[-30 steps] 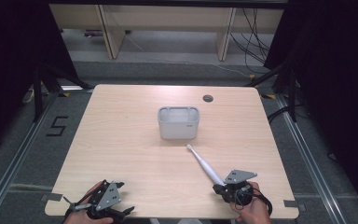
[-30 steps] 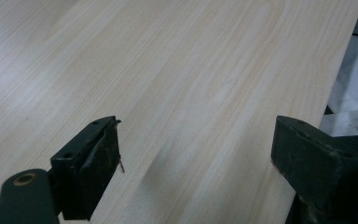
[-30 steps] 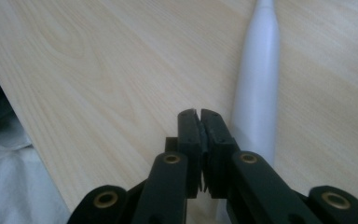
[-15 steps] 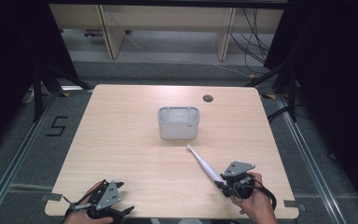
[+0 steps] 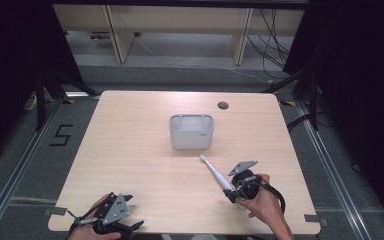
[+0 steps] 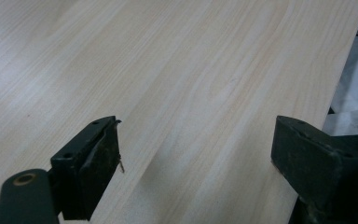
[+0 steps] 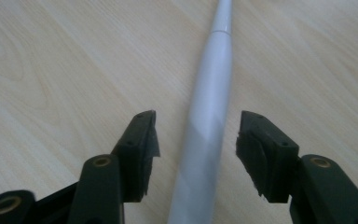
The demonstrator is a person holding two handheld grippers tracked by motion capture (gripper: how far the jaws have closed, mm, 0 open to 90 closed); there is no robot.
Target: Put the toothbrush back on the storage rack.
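A: State the position of the white toothbrush (image 5: 215, 173).

B: It lies flat on the surface (image 5: 130, 150), just in front of the grey bin (image 5: 191, 132), with its head end nearest the bin.

A: Right gripper (image 7: 198, 135)?

B: At the handle end, farthest from the bin. Its fingers (image 7: 140, 140) have just been opening; the handle lies between them, with a gap on each side.

A: Left gripper (image 6: 196, 149)?

B: Well away from the bin, at the near edge. Fingers spread over bare wood.

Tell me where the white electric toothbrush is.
In the high view, the electric toothbrush lies right of the table's centre, between the grey bin and the right gripper.
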